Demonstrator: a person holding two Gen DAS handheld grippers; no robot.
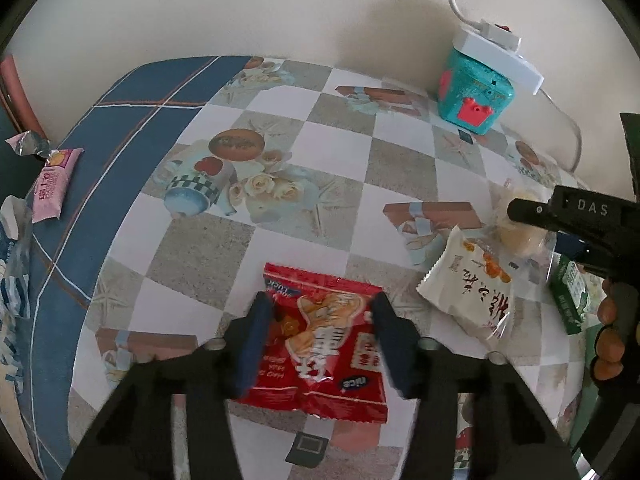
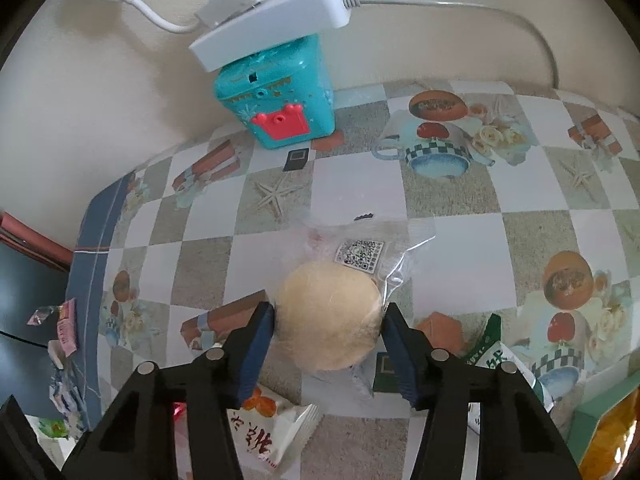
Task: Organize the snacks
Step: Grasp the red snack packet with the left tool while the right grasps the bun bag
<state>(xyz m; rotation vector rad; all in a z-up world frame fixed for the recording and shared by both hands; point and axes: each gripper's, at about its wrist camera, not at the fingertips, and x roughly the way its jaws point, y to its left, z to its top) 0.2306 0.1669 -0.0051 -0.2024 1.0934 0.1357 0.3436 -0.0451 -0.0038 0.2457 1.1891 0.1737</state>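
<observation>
Red snack packet [image 1: 320, 340] between left gripper [image 1: 316, 344] pads, apparently clamped; round bun [image 2: 328, 316] squeezed in right gripper [image 2: 328, 344], table [image 2: 460, 208] beneath.

green packet [image 1: 570, 300]: right of the left tongs, half hidden behind the other tongs' arm
orange box [image 2: 612, 436]: right of the right tongs, cut off by the picture's edge
white packet [image 2: 268, 432]: partly hidden under the right tongs' left finger
</observation>
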